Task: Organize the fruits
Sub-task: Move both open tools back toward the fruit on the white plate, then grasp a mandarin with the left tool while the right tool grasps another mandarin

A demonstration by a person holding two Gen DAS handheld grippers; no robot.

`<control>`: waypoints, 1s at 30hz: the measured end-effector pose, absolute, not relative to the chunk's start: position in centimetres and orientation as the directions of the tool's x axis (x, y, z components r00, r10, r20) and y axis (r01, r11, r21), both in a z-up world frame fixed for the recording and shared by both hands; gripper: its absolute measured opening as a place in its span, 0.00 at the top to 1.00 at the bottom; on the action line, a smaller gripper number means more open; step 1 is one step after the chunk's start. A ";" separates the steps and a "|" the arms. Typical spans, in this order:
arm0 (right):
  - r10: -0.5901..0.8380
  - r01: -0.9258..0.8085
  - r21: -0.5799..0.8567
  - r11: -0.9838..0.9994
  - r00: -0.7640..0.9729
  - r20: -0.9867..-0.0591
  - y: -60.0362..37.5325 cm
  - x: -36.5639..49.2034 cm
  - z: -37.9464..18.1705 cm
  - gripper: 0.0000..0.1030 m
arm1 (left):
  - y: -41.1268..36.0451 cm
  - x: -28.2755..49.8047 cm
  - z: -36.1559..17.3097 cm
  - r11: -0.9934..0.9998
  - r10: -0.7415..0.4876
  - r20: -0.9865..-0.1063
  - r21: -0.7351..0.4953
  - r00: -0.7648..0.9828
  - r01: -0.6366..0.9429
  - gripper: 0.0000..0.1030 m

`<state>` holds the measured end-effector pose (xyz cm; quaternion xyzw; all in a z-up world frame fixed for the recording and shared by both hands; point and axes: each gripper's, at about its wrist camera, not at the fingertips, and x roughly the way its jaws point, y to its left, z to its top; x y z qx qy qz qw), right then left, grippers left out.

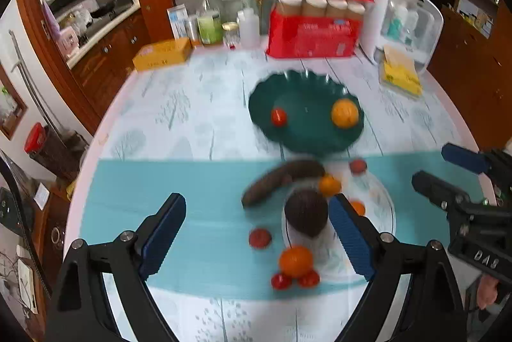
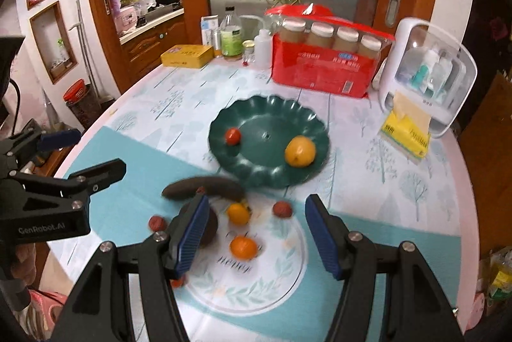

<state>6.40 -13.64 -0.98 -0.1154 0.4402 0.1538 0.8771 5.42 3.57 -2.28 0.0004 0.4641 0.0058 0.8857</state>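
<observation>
A dark green scalloped plate (image 1: 304, 86) (image 2: 256, 105) holds a small red fruit (image 1: 278, 116) (image 2: 232, 136) and an orange (image 1: 344, 113) (image 2: 300, 150). Nearer me lie a dark overripe banana (image 1: 281, 178) (image 2: 204, 186), a dark avocado (image 1: 306, 212) (image 2: 209, 228), several small oranges (image 1: 295, 260) (image 2: 244, 247) and red fruits (image 1: 260, 237) (image 2: 282, 209) on and around a white leaf-print plate (image 2: 275, 284). My left gripper (image 1: 256, 233) is open and empty, its right finger beside the avocado. My right gripper (image 2: 252, 236) is open and empty above the white plate.
At the table's back stand a red box with jars (image 1: 313, 35) (image 2: 323, 70), a yellow tin (image 1: 161, 54) (image 2: 187, 55), bottles (image 2: 232, 38), a white dispenser (image 2: 425, 76) and yellow tissues (image 2: 406, 134). The table edge curves away left and right.
</observation>
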 end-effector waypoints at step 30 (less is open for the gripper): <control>0.211 -0.235 0.129 0.963 0.368 -0.906 -16.1 8.5 -15.7 0.39 | -0.3 5.9 -17.5 0.997 -0.074 -0.909 -0.071 0.410 0.021 0.21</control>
